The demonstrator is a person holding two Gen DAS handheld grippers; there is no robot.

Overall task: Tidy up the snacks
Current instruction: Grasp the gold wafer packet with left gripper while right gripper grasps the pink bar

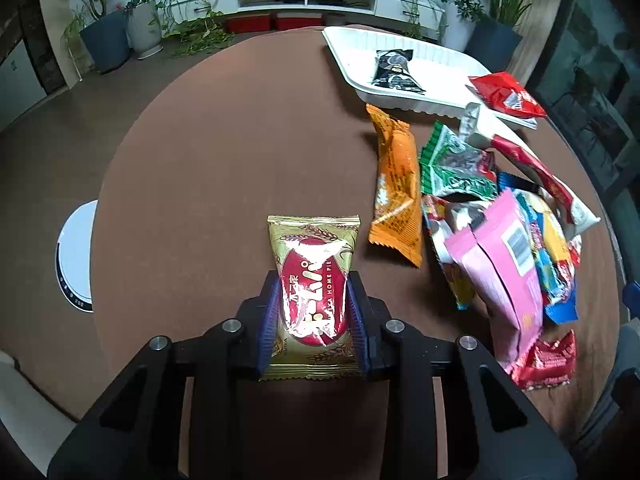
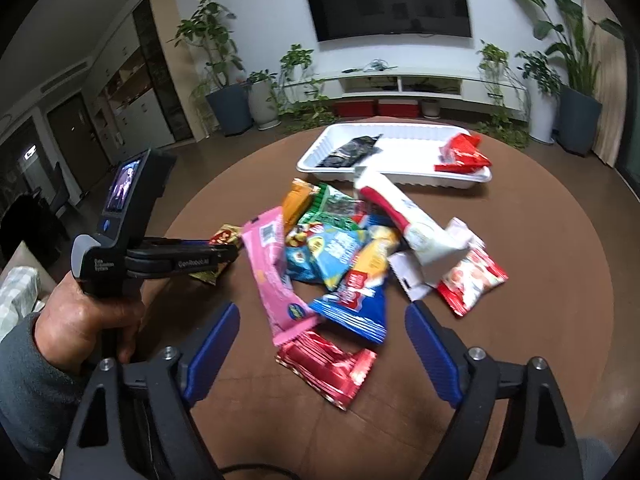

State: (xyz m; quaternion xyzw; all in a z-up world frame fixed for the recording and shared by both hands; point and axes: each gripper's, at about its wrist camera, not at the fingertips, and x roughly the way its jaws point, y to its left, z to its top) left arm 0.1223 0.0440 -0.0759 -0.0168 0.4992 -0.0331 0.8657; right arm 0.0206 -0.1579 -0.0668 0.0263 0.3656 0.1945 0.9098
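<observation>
My left gripper (image 1: pixel 313 280) is shut on a gold and red pie packet (image 1: pixel 310 280), held over the brown round table (image 1: pixel 200 160); the right wrist view shows that gripper (image 2: pixel 236 246) from the side, left of the snack pile. A pile of snack packets (image 2: pixel 344 248) lies mid-table, with a pink packet (image 2: pixel 276 276) and a red foil packet (image 2: pixel 328 364) nearest. My right gripper (image 2: pixel 322 332) is open, just above the red foil packet. A white tray (image 2: pixel 400 178) at the back holds a black packet (image 2: pixel 350 150) and a red packet (image 2: pixel 460 154).
An orange packet (image 1: pixel 396 184) lies apart at the pile's left edge. A white round stool (image 1: pixel 76 256) stands beside the table on the left. Potted plants (image 2: pixel 224 80) and a TV cabinet (image 2: pixel 400 84) line the far wall.
</observation>
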